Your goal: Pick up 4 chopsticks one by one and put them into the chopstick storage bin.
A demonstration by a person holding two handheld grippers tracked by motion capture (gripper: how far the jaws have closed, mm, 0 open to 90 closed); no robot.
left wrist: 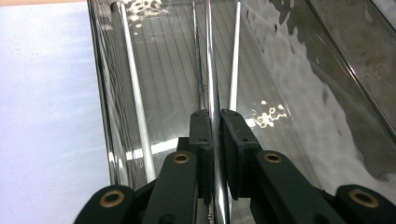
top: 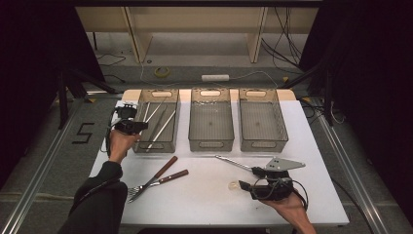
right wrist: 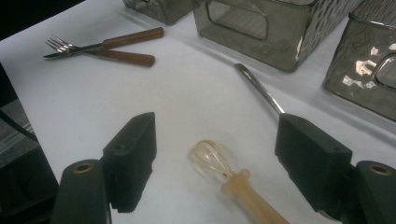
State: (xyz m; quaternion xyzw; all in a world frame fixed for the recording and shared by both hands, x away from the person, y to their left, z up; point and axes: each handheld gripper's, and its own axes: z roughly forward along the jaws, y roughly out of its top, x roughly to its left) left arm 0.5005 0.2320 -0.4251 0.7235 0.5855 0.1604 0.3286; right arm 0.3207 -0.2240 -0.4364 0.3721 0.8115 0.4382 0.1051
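Left claw (left wrist: 214, 140) pinches a thin shiny metal rod (left wrist: 211, 70); right claw (right wrist: 215, 163) gapes wide, empty.

bare table centre (top: 209, 180), 3 bins (top: 210, 124) block far side

The white rectangular tabletop (top: 204, 195) carries three smoky clear plastic bins (top: 211, 126) along its far side; nearer than them lie a wooden-handled fork and knife (top: 158, 178), a small whisk (right wrist: 229, 175) and a long metal utensil (top: 233, 163).
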